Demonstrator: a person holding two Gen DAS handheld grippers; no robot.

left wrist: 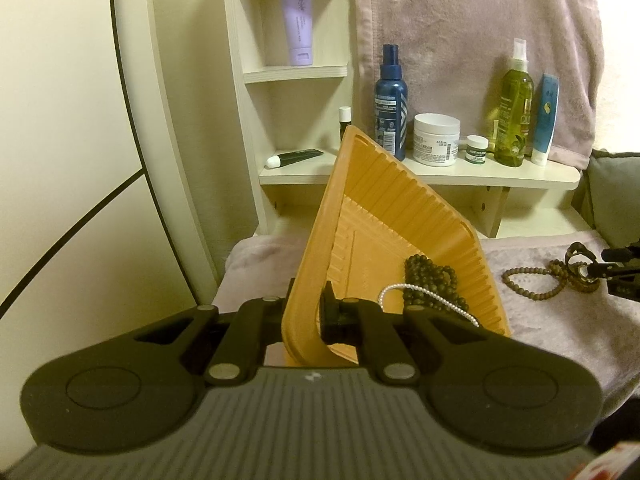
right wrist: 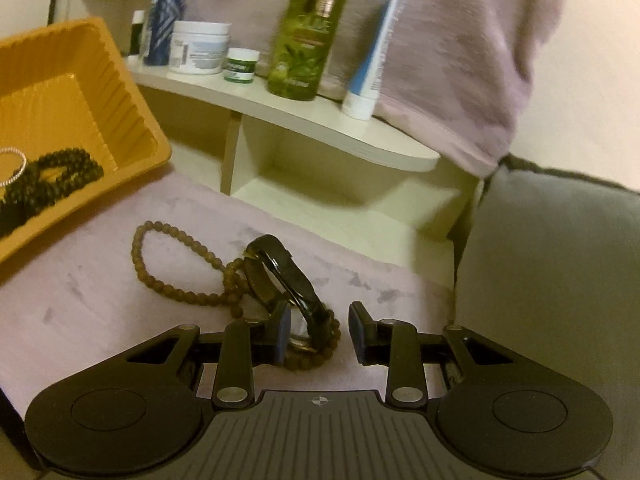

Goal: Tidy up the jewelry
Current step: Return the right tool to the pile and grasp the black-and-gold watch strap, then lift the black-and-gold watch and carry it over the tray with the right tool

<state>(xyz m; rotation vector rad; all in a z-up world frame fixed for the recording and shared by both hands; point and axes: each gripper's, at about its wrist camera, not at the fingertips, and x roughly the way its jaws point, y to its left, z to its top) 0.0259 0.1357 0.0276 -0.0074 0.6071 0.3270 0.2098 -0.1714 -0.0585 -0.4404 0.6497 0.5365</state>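
The left tool (left wrist: 307, 312) is pinching the near wall of a ribbed orange plastic tray (left wrist: 400, 216), one finger outside the wall and one inside, and the tray is tipped up steeply on its edge so that its open side faces right. Inside it, gathered in the low corner, lie a string of dark, nearly black round beads (left wrist: 430, 284) and a thin strand of small white pearl-like beads (left wrist: 424, 300) that crosses over the dark ones. In the right wrist view the same tray (right wrist: 132, 92) sits at the left, with the dark beads (right wrist: 60, 176) and the pale strand (right wrist: 16, 168) near its close end. The right tool (right wrist: 320, 334) is spread apart, its fingers resting low over a pale pink plush cloth (right wrist: 80, 288) that covers the surface. Between and just ahead of its fingers lies a glossy dark brown bangle-like band (right wrist: 288, 276), touching the left finger pad, and a loop of matte brown wooden beads (right wrist: 176, 264) lies tangled around it, stretching away to the left on the cloth. Behind stands a cream wooden shelf unit (right wrist: 304, 120) carrying a blue spray bottle (left wrist: 390, 100), a white jar (left wrist: 436, 140), a small green-labelled pot (left wrist: 477, 149), a green spray bottle (left wrist: 514, 108) and a blue-and-white tube (left wrist: 545, 120).
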